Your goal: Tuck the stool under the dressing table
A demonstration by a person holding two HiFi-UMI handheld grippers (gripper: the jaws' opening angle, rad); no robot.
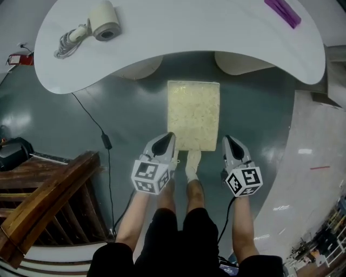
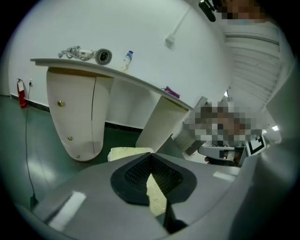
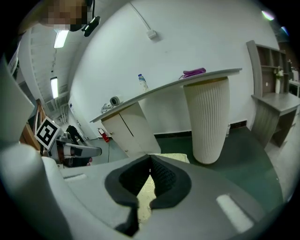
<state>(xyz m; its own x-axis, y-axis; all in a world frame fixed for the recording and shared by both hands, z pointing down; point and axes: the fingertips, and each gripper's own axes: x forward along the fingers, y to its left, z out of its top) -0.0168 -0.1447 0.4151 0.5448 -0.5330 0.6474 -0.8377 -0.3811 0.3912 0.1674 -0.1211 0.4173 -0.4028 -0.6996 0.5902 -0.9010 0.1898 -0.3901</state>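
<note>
A stool (image 1: 193, 114) with a cream fuzzy rectangular seat stands on the green floor in front of the white dressing table (image 1: 216, 32), its far edge near the gap between the table's two pedestals. My left gripper (image 1: 168, 136) is shut and empty by the seat's near left corner. At the near right corner my right gripper (image 1: 227, 139) is shut and empty too. In the left gripper view the stool (image 2: 129, 152) shows just past the closed left gripper (image 2: 150, 157), with the table (image 2: 93, 68) behind. The right gripper view shows the stool (image 3: 174, 158) beyond the right gripper (image 3: 150, 157).
A hair dryer (image 1: 102, 20) with its cord and a purple object (image 1: 282, 12) lie on the table. A black cable (image 1: 92, 121) runs over the floor at left, beside a wooden railing (image 1: 48, 200). The ribbed pedestal (image 3: 208, 119) and a grey shelf (image 3: 272, 101) stand at right.
</note>
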